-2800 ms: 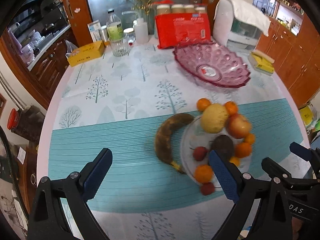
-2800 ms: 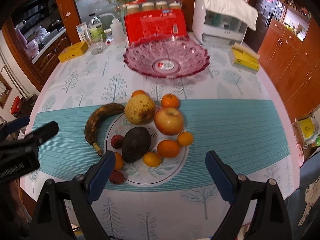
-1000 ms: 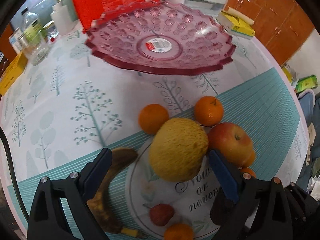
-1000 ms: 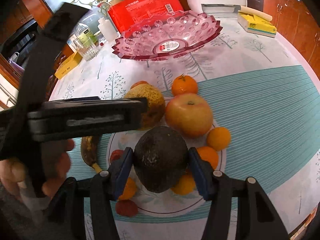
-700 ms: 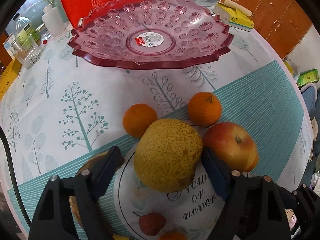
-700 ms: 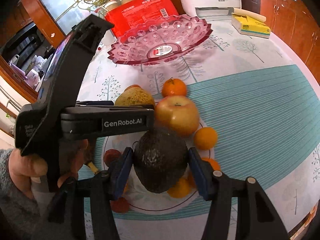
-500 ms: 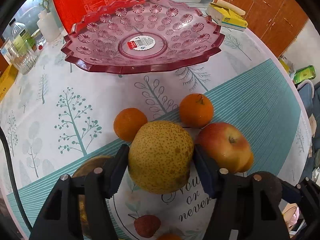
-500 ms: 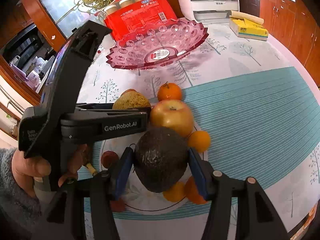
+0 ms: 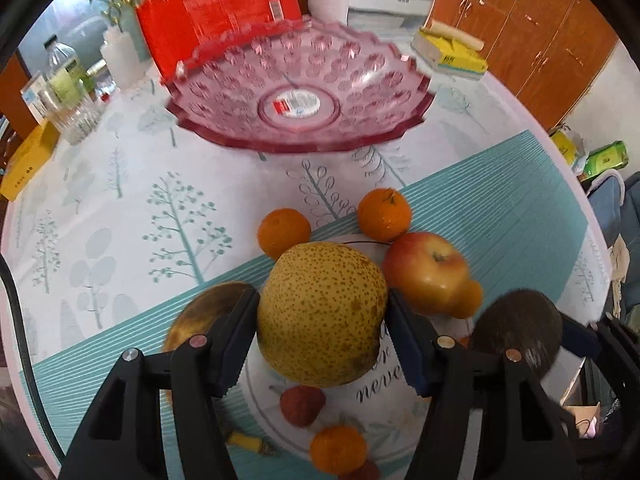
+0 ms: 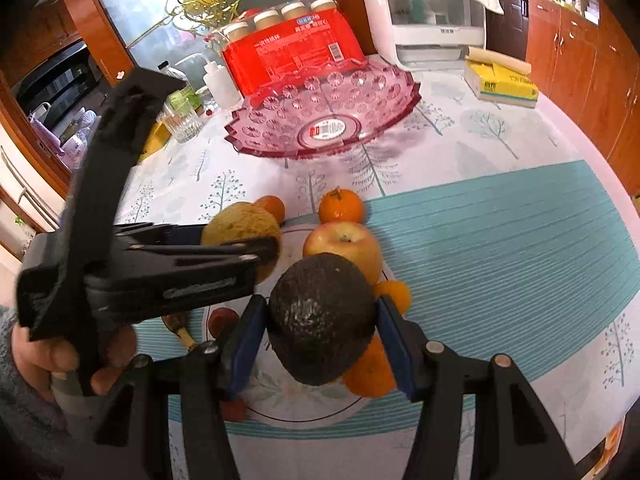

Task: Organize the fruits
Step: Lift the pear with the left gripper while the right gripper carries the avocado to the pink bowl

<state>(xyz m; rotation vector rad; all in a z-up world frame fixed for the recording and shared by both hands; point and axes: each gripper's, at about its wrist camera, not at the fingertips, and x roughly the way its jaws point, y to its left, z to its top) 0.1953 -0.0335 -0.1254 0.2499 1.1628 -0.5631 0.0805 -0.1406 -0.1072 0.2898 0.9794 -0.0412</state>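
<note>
My left gripper point(image 9: 322, 340) is shut on a speckled yellow pear point(image 9: 322, 314) and holds it above a white plate point(image 9: 384, 392). My right gripper point(image 10: 322, 344) is shut on a dark avocado point(image 10: 322, 316), also lifted over the plate point(image 10: 276, 400). A red apple point(image 9: 426, 276), several oranges point(image 9: 384, 213), a lychee point(image 9: 302, 405) and a brown banana point(image 9: 204, 312) stay on or beside the plate. An empty pink glass bowl point(image 9: 300, 92) stands beyond them; it also shows in the right wrist view point(image 10: 328, 112).
A red pack of jars point(image 10: 294, 50), a white appliance point(image 10: 432, 20), a yellow tissue box point(image 10: 506, 84), a glass point(image 10: 180, 122) and bottles stand behind the bowl. A yellow box point(image 9: 26, 160) lies at the far left. The table edge curves at right.
Both grippers have closed on their fruit and lifted it off the plate, the left on the pear, the right on the avocado. Both have moved slightly toward the pink bowl.
</note>
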